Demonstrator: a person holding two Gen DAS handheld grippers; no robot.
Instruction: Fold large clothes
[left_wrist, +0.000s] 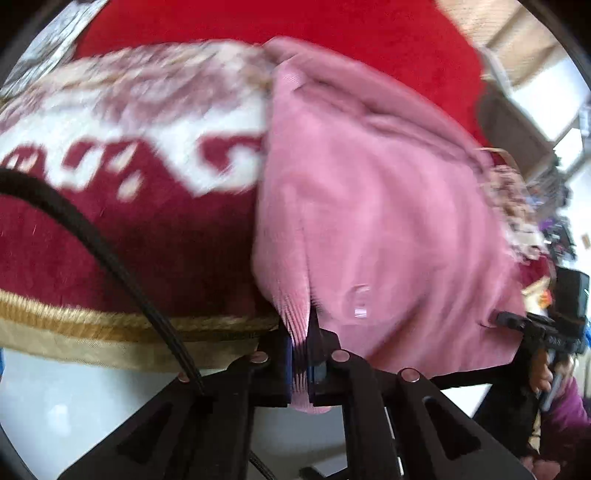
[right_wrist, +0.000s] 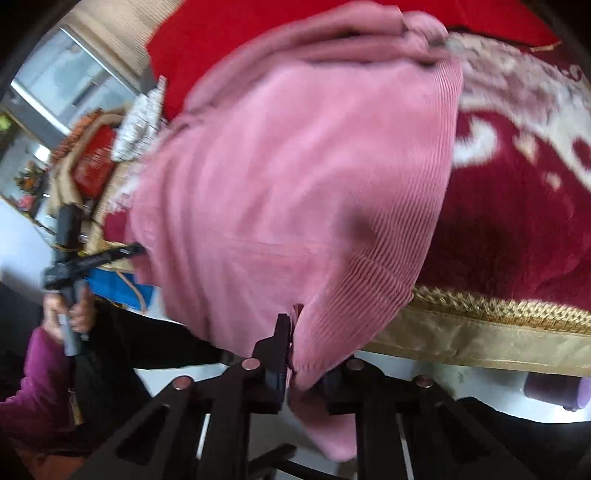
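Pink corduroy garment (left_wrist: 369, 206) pinched by left fingers (left_wrist: 301, 354) and right fingers (right_wrist: 291, 354), purple roll (right_wrist: 554, 391), perhaps, in right view only.

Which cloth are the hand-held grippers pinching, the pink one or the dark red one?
The pink ribbed garment. Both the left hand-held gripper and the right hand-held gripper clamp its edge; the patterned red blanket lies underneath.

Your work surface looks like a bed, though only its coverings show. It is covered by a dark red blanket (left_wrist: 155, 236) with a white floral pattern and a gold fringed border (right_wrist: 491, 325) along the near edge. The pink ribbed garment (left_wrist: 369, 206) lies directly on that blanket, its near hem hanging past the border. Behind it you have a plain bright red cloth (left_wrist: 295, 26) over the far part of the bed. Both views are motion-blurred, so finer detail is unreadable.
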